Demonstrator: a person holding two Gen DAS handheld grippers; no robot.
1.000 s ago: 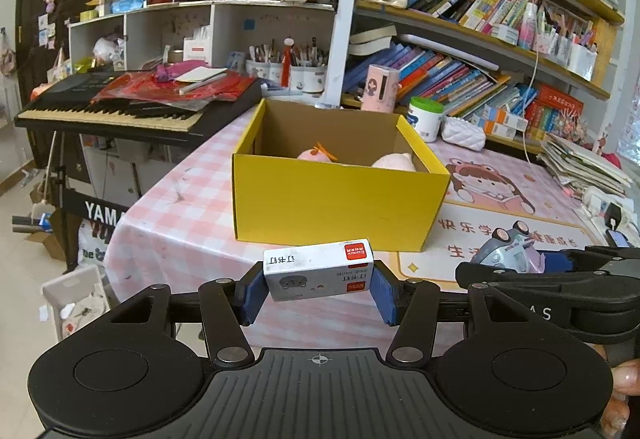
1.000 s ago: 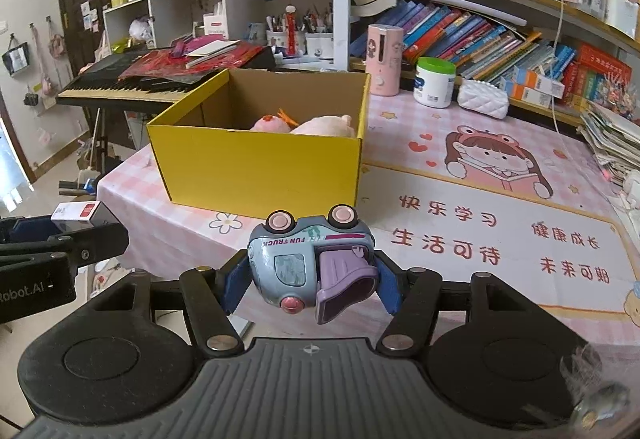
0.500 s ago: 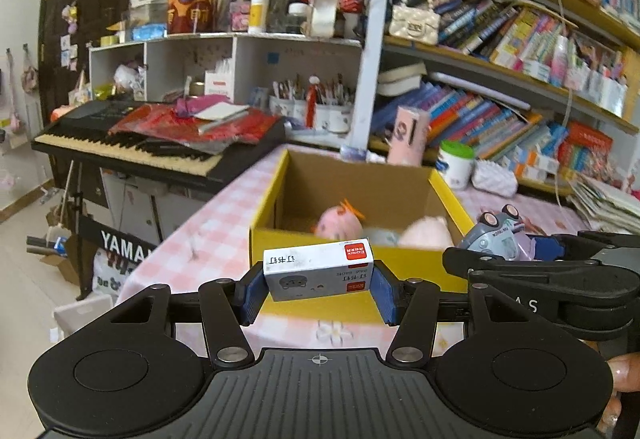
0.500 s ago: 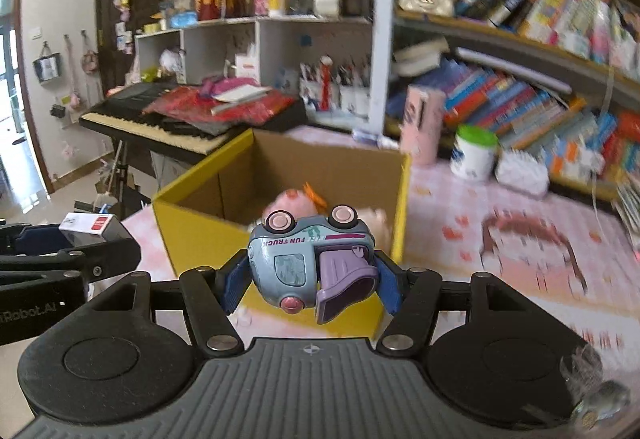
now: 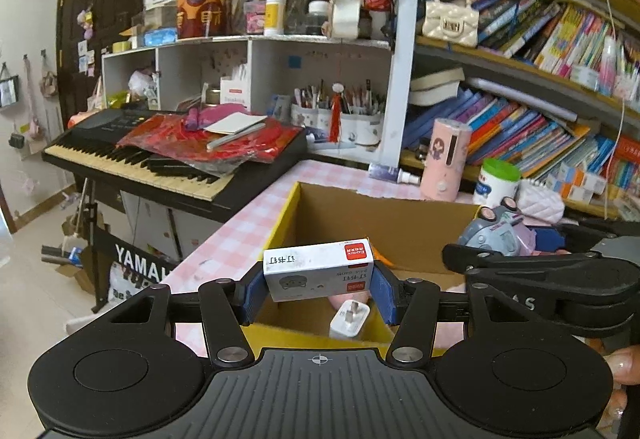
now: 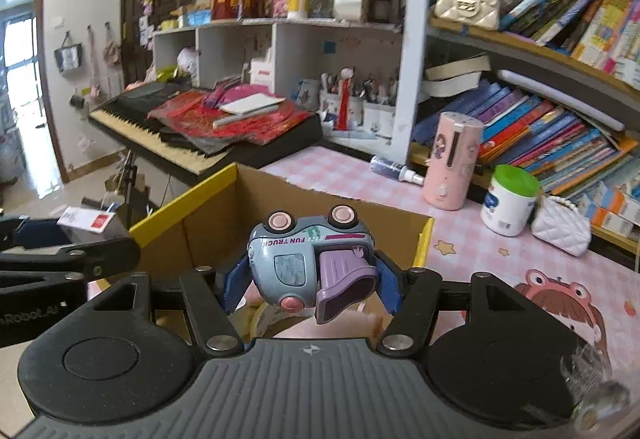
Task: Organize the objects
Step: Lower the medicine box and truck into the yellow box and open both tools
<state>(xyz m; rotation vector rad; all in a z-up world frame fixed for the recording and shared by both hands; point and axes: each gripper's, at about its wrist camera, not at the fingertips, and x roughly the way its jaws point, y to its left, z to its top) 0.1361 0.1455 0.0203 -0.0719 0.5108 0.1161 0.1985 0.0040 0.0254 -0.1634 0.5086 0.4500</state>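
Note:
My left gripper (image 5: 318,289) is shut on a small white box with a red label (image 5: 318,271) and holds it over the open yellow cardboard box (image 5: 280,223). My right gripper (image 6: 310,289) is shut on a blue and purple toy truck (image 6: 308,265), turned upside down, above the same box (image 6: 188,195). The truck also shows at the right of the left wrist view (image 5: 494,233). Inside the box lie a white charger plug (image 5: 350,319), pink soft toys (image 6: 364,321) and a tape roll (image 6: 276,317).
The box stands on a pink checked tablecloth (image 6: 344,171). A pink cylinder (image 6: 454,159), a green-lidded white jar (image 6: 508,201) and a white quilted pouch (image 6: 562,225) stand behind it before full bookshelves. A keyboard (image 5: 132,159) with red papers stands to the left.
Both grippers have risen and moved forward from in front of the box's near wall to above its opening, each still holding its object. The box's inside now shows below the fingers.

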